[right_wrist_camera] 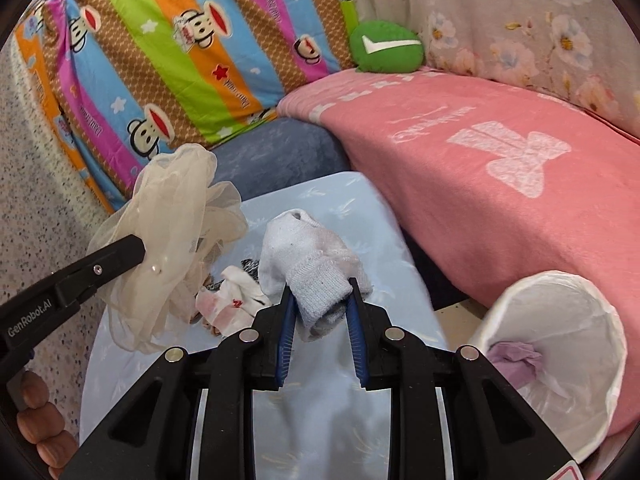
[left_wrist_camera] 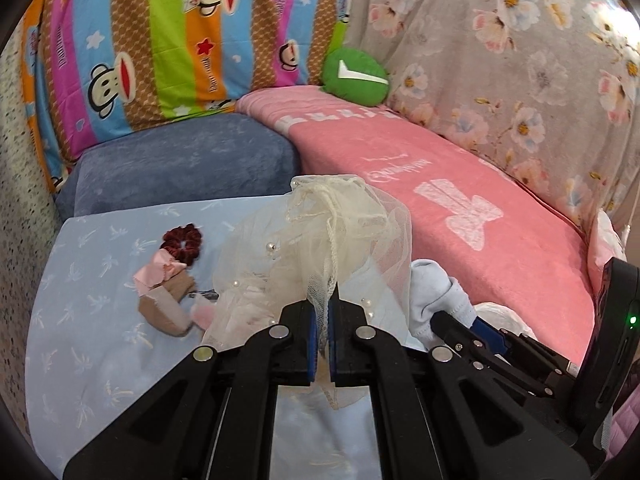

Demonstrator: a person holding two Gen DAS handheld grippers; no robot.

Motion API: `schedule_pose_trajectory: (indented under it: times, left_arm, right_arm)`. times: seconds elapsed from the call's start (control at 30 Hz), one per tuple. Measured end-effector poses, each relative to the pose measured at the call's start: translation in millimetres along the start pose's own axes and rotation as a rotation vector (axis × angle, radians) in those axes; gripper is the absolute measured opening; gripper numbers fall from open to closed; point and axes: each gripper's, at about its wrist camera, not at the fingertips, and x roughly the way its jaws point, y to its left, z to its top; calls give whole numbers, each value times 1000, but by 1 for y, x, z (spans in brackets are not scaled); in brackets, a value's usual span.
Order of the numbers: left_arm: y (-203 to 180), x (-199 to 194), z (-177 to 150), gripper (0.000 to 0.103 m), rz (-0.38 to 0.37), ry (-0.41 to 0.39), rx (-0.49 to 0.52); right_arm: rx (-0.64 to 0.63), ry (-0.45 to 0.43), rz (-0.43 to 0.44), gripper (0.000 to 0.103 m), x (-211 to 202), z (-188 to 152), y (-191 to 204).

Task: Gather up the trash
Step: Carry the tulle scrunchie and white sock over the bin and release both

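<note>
Your left tongs (left_wrist_camera: 325, 308) were pinched nearly closed on the cream tulle fabric (left_wrist_camera: 320, 232), holding it lifted above the pale blue surface (left_wrist_camera: 80, 300). Your right tongs (right_wrist_camera: 320, 300) were clamped on the cuff of a white sock (right_wrist_camera: 308, 256), raised over the same surface. Below and to the right stood the white lined bin (right_wrist_camera: 560, 360), tilted in that view, with a crumpled purple scrap (right_wrist_camera: 516, 360) inside. On the surface you had a dark red scrunchie (left_wrist_camera: 182, 240), a pink ribbon piece (left_wrist_camera: 158, 270) and a tan cloth (left_wrist_camera: 168, 304) lying close together, beside the pink blanket (left_wrist_camera: 480, 220).
</note>
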Motion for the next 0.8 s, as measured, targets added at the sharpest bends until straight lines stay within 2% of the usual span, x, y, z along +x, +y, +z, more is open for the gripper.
schedule_pose_trajectory:
  times: [0.3, 0.8]
  left_arm:
    - [-63, -9, -3, 4, -78, -20, 90]
    - [-149, 7, -18, 4, -183, 28, 208]
  right_arm:
    - [75, -66, -56, 23, -51, -4, -59]
    - [189, -98, -156, 24, -86, -25, -144]
